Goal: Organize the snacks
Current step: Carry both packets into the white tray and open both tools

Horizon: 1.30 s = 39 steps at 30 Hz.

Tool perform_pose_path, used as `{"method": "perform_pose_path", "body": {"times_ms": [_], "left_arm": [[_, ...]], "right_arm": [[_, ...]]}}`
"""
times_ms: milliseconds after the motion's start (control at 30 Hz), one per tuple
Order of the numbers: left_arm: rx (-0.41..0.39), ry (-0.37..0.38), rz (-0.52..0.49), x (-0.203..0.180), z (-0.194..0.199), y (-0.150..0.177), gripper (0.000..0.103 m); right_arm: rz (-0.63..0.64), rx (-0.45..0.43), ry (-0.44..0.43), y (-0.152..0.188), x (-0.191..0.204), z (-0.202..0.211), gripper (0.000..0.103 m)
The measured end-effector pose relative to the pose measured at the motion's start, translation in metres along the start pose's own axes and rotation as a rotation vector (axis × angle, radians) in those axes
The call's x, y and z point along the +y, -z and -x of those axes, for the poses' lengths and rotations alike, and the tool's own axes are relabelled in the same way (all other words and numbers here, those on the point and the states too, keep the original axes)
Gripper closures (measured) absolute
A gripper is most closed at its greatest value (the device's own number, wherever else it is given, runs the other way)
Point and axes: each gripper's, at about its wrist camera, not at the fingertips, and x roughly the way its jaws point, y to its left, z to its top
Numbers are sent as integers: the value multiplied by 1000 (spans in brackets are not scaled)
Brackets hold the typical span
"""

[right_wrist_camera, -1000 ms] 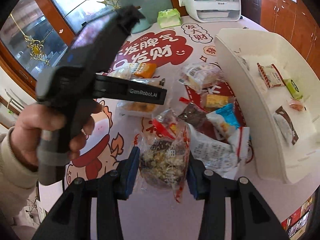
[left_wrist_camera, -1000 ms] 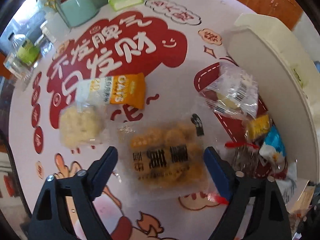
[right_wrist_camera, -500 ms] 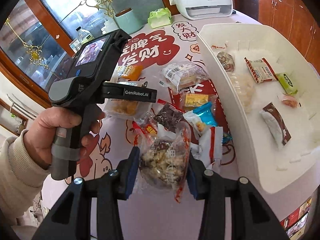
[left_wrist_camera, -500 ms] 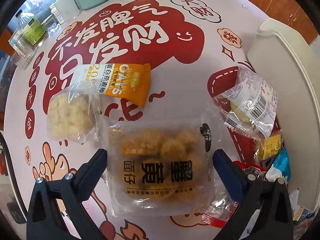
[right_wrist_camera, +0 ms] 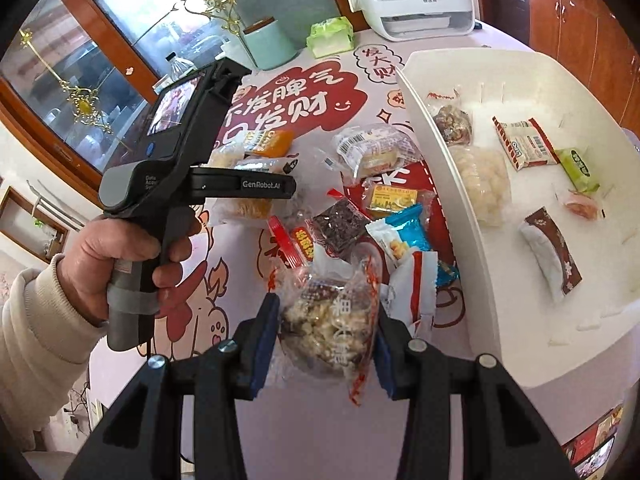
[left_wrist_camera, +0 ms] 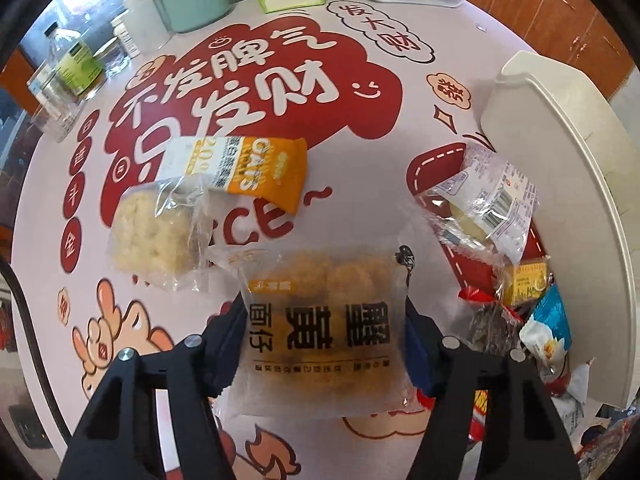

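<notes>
The left gripper (left_wrist_camera: 325, 332), spread wide half a second ago, has narrowed onto the crab-roe snack packet (left_wrist_camera: 320, 320) on the table, seemingly gripping it, ready to lift. The right gripper (right_wrist_camera: 326, 336) stays clamped on the nut-mix bag (right_wrist_camera: 328, 320), beside the white tray (right_wrist_camera: 520, 340)

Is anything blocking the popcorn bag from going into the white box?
Nothing visible blocks it. The right gripper holds the popcorn bag near the white box. Only the box's low front wall lies between, so the bag has to go over it.
</notes>
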Motion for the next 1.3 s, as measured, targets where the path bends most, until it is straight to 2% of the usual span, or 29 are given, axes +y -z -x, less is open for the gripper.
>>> {"method": "perform_pose_path", "body": {"times_ms": [200, 467, 667, 900, 1067, 1300], "left_arm": [[-77, -22, -29, -4, 47, 16, 38], [-250, 62, -80, -39, 147, 15, 37], [-332, 115, -124, -84, 186, 1, 37], [-344, 126, -191, -141, 190, -14, 36], [-346, 104, -234, -180, 182, -23, 36], [-319, 83, -262, -208, 168, -33, 36]], "right_arm": [[17, -15, -13, 2, 0, 10, 60], [35, -78, -15, -8, -6, 37, 60], [11, -153, 35, -26, -29, 69, 60], [-51, -218, 156, -44, -70, 94, 60], [-81, -244, 221, -51, -97, 103, 60], [-111, -220, 261, -56, -128, 97, 60]]}}
